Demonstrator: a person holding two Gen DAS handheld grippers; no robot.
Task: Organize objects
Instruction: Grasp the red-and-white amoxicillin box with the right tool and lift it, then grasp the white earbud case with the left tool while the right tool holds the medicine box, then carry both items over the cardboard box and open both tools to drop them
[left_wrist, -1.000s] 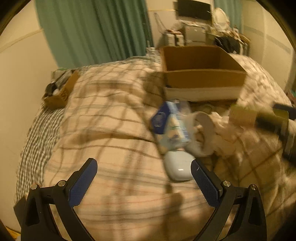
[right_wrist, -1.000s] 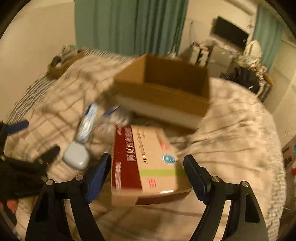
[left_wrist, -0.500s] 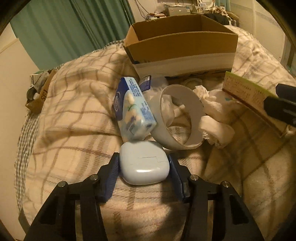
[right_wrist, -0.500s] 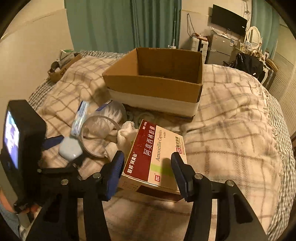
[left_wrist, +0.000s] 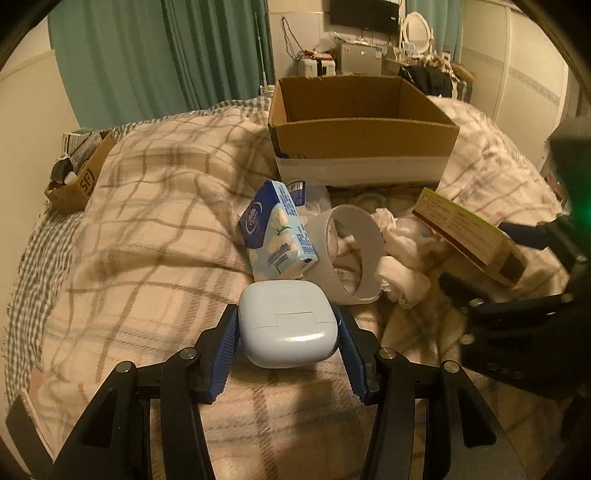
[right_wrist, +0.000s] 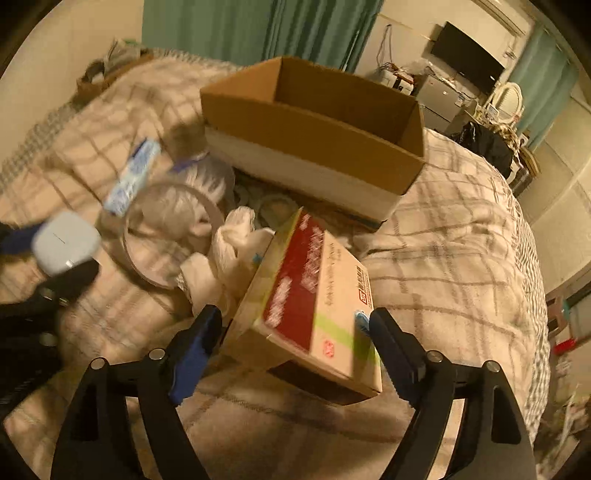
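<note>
- Pale blue, rounded plastic clamshell case (left_wrist: 288, 323) sits between my left gripper (left_wrist: 287, 352) pads, clamped on both flanks, near centre of the left wrist view. Looks lifted off the plaid blanket (left_wrist: 147, 229); in the right wrist view the same case (right_wrist: 65, 242) shows at far left, above the bedding.
- Right gripper (right_wrist: 295, 338) is clenched on the red, green and cream cardboard medicine box (right_wrist: 314, 295). Box is tilted, its left edge up, and motion-blurred. From the left wrist view it appears at right (left_wrist: 465, 230), with the right gripper's dark body just beside it.
- Open brown cardboard box with a white band along its base (left_wrist: 362, 147) stands on the bed at the far side, opening upward. I can see no contents from these angles.
- Between that box and my grippers: blue and white tissue pack (left_wrist: 277, 230) leaning against a translucent white plastic ring-shaped container (left_wrist: 351, 254) lying on its side, with crumpled white tissue or plastic (left_wrist: 402, 258) touching its right side.
- Small brown cardboard tray with bottles (left_wrist: 75, 171) sits at the far left edge of the bed, well apart from the pile.
- Green curtains (left_wrist: 166, 55) behind the bed.
</note>
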